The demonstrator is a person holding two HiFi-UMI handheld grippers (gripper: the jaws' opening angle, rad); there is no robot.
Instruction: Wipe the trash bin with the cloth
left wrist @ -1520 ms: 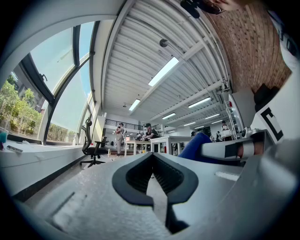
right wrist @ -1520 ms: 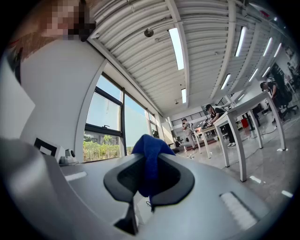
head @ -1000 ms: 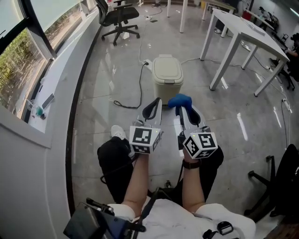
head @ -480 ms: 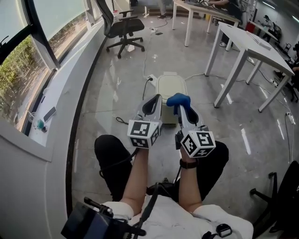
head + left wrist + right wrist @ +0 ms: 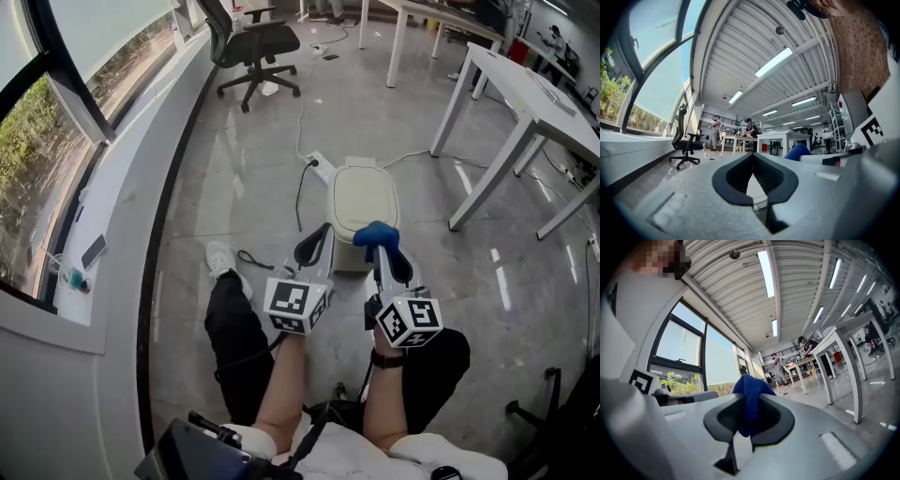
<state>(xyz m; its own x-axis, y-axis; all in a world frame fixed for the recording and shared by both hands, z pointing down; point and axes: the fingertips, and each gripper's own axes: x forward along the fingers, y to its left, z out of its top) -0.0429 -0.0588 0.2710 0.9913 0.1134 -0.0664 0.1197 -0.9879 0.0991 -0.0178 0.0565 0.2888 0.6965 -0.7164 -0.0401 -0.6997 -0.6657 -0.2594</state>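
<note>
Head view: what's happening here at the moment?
A person holds a gripper in each hand. The right gripper is shut on a blue cloth, held up near the bin, which stands on the floor ahead with its lid down. The left gripper is shut and empty beside it. Neither gripper view shows the bin, so wiping seems not yet begun.

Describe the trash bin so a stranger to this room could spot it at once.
Start at the grey floor between the window wall and the white tables. The trash bin stands there beside a white power strip, just beyond the right gripper holding the blue cloth. It is the only low, pale beige box with a closed lid.
</note>
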